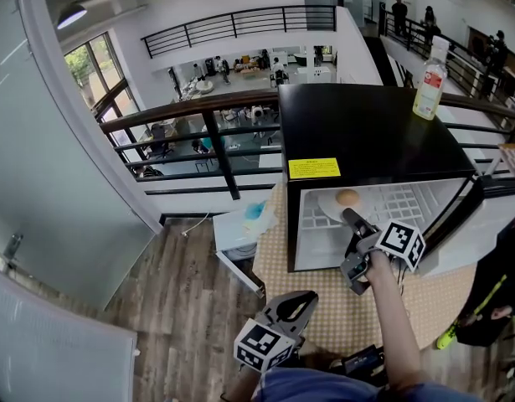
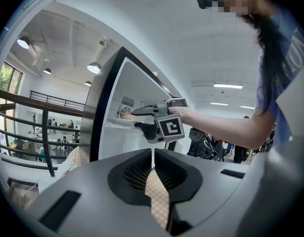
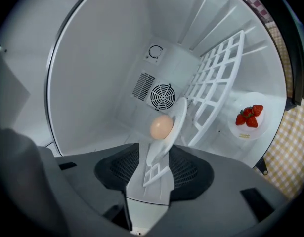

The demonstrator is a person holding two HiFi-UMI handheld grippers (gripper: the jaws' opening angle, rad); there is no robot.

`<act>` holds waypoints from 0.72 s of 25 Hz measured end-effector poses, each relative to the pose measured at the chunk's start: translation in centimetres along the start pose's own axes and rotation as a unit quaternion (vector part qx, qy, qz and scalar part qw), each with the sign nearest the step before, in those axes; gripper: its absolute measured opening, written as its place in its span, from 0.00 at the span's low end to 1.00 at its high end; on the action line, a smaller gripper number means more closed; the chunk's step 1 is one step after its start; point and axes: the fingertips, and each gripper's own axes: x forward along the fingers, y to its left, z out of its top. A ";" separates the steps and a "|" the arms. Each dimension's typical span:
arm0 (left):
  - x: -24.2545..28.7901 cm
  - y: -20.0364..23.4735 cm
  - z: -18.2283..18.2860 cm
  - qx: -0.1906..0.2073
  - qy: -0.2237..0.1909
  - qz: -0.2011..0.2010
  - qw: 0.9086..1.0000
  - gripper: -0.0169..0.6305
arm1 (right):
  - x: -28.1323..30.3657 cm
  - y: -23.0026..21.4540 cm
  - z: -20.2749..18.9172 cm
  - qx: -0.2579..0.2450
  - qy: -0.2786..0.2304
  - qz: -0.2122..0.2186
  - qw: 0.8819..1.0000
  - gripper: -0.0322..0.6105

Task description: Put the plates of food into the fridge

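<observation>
Inside fridge (image 3: 102, 73), egg plate (image 3: 179, 113), right gripper (image 3: 155, 155) parted

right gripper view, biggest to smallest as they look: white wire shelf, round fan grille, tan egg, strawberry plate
1. white wire shelf
2. white plate of strawberries
3. round fan grille and tan egg, about alike

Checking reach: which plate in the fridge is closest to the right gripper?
The egg plate: its rim sits inside the open right gripper, while the strawberry plate lies beyond the wire shelf.
</observation>
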 end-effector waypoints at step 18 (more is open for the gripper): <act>-0.3 0.6 -0.2 -0.008 -0.005 0.004 1.000 0.05 | -1.8 -1.1 -3.1 -0.010 0.039 -0.001 0.999 0.33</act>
